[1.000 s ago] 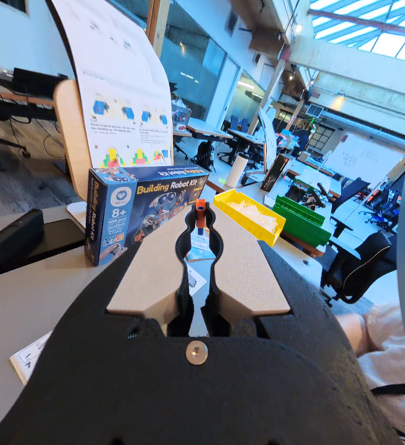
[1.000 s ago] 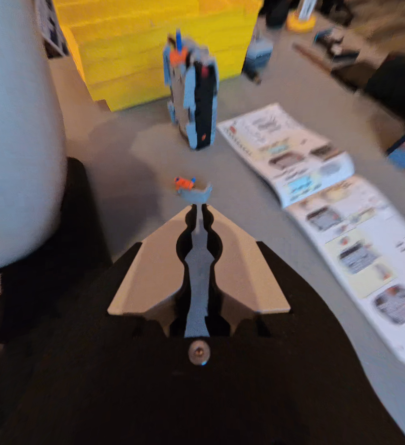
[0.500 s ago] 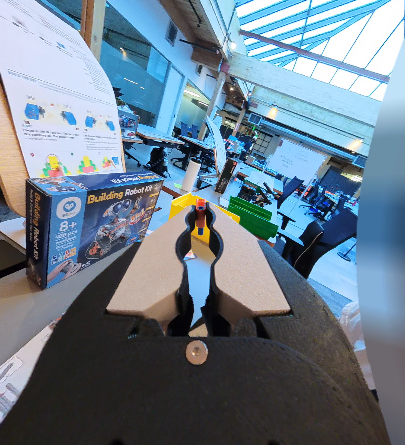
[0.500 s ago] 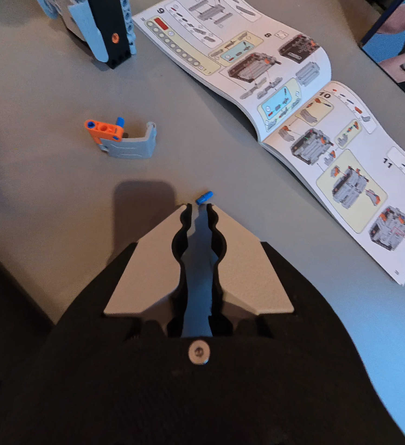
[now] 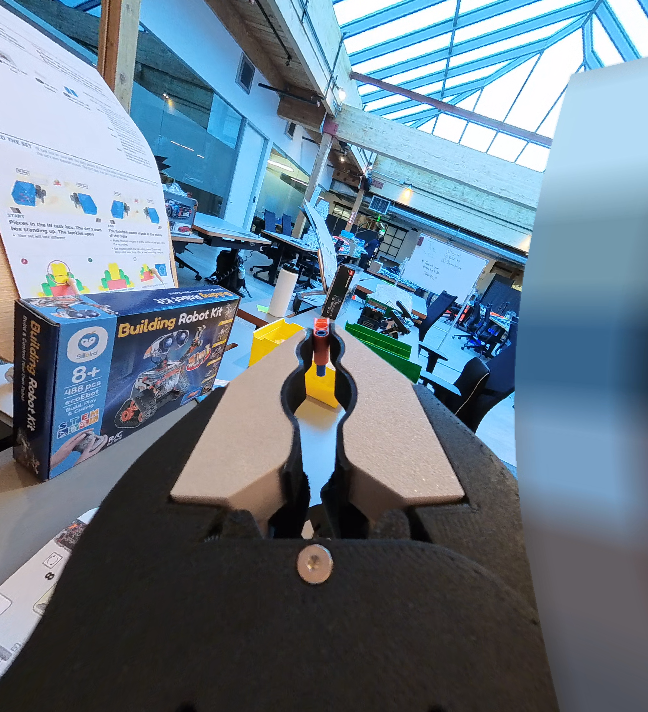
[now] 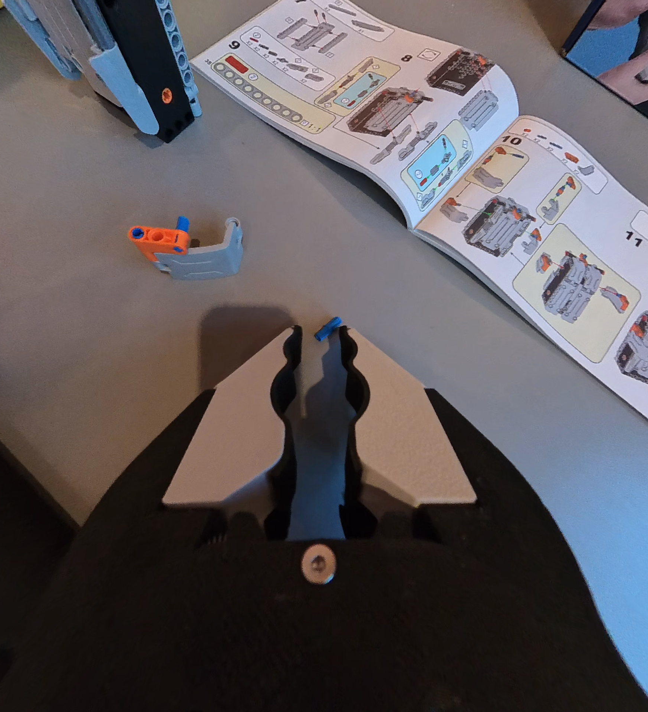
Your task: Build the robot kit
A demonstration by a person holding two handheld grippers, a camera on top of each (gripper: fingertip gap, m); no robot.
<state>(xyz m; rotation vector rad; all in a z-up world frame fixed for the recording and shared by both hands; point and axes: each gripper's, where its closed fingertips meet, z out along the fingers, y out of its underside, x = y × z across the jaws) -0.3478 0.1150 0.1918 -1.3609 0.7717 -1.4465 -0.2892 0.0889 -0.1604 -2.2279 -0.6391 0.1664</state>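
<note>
The left gripper [image 5: 320, 335] has its jaws closed on a small orange connector [image 5: 320, 339] at their very tips, a blue pin [image 5: 320, 369] poking from its near end. Its long axis runs along the jaws, so both ends stay exposed. The right gripper [image 6: 319, 332] hangs over the counter [image 6: 64, 327], jaws narrowly parted and holding nothing. A loose blue pin [image 6: 327, 328] lies between the tips, slanted across the gap and touching or nearly touching the right-hand tip. An orange-and-grey subassembly [image 6: 187, 248] lies ahead-left, an open instruction booklet [image 6: 468, 162] ahead-right.
</note>
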